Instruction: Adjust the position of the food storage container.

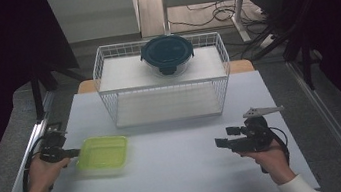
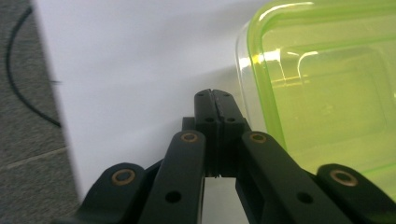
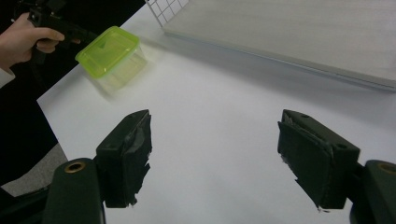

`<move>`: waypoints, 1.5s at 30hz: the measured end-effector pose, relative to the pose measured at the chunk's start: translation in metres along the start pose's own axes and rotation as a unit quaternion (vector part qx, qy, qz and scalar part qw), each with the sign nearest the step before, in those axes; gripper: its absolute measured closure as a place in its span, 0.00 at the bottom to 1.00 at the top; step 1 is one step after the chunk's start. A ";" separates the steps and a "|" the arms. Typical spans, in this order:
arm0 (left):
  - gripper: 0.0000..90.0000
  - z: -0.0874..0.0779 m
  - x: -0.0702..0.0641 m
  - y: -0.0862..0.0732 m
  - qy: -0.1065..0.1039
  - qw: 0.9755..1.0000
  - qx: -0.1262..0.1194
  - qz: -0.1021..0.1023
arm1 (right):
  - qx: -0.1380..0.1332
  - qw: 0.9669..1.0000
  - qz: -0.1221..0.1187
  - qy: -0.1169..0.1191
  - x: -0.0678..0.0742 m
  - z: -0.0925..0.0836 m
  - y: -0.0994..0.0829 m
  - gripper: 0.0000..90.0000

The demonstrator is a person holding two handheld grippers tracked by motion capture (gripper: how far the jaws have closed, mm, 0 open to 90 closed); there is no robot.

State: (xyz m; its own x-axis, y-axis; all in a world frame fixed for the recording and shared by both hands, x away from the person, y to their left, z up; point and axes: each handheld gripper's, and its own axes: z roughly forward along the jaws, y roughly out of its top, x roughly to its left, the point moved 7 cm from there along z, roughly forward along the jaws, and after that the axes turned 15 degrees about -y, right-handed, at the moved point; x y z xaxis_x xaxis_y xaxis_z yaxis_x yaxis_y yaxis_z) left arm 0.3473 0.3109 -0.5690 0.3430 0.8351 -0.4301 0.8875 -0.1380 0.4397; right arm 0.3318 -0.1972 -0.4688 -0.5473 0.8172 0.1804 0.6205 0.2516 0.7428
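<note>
From above, the left gripper sits just left of the green-lidded container, its own view showing jaws pressed together beside the rim, while the right gripper hovers spread well right of it.

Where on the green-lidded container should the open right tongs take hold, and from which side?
Probably across the short width of the green-lidded container, coming from above. Its lid lies flat and overhangs the clear walls, giving a rim to clamp under. The left tongs, shut, sit at its left edge, so the right tongs are better off taking the free right end.
</note>
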 end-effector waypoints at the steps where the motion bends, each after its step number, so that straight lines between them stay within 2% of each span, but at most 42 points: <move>1: 1.00 0.002 -0.004 -0.001 -0.005 1.000 0.001 0.002 | 0.000 1.000 0.000 0.000 0.000 0.000 0.000 0.29; 5: 1.00 0.008 -0.019 -0.003 -0.020 1.000 0.008 0.016 | 0.001 1.000 0.000 0.001 0.000 0.000 -0.001 0.29; 14: 1.00 0.020 -0.046 -0.006 -0.054 0.998 0.008 0.024 | 0.002 1.000 0.000 0.001 0.000 0.001 -0.001 0.29; 18: 1.00 0.026 -0.058 -0.006 -0.068 0.997 0.011 0.032 | 0.003 1.000 0.000 0.002 0.000 0.001 -0.001 0.29; 25: 1.00 0.035 -0.078 -0.003 -0.096 0.995 0.005 0.033 | 0.005 1.000 -0.001 0.003 0.002 0.001 -0.002 0.29; 35: 1.00 0.052 -0.097 0.000 -0.119 0.992 0.014 0.037 | 0.007 1.000 0.001 0.004 0.002 0.002 -0.002 0.29; 45: 1.00 0.071 -0.118 0.010 -0.131 0.990 0.022 0.052 | 0.009 1.000 -0.001 0.005 0.002 0.002 -0.003 0.29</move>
State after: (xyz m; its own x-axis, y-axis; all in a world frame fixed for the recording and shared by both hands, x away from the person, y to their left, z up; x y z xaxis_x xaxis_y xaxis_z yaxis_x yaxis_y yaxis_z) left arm 0.3371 0.1737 -0.5697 0.4954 0.6496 -0.5767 0.8540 -0.2430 0.4600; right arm 0.3301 -0.1948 -0.4718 -0.5533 0.8122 0.1851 0.6292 0.2619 0.7317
